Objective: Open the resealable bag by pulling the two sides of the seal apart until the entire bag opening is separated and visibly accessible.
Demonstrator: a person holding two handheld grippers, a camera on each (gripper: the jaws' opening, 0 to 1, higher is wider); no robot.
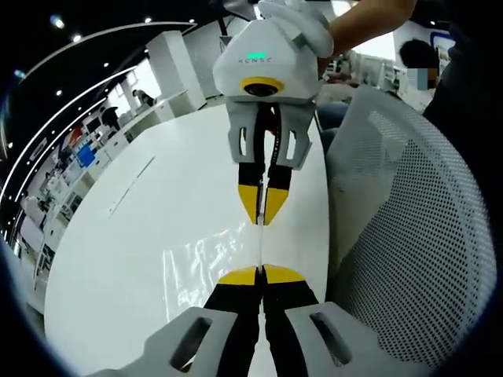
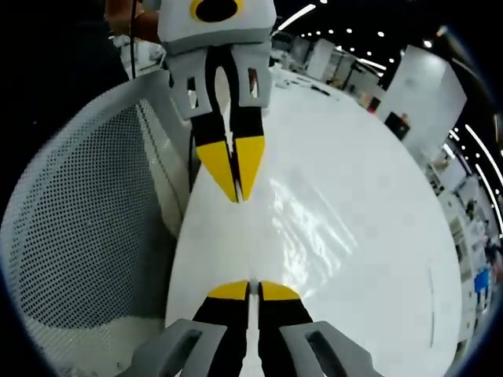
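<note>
here both grippers [image 1: 260,275] [image 2: 248,291] pinch the bag's [image 2: 314,224] top edge.

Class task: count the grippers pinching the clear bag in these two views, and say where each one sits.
2. The left gripper pinches the bag at the near end of its top edge; the right gripper pinches the far end, facing it, above the white table.

A short line of green lettering glows on the white housing of the right gripper [image 1: 262,222], above its yellow ring; the letters are too small to read.
</note>
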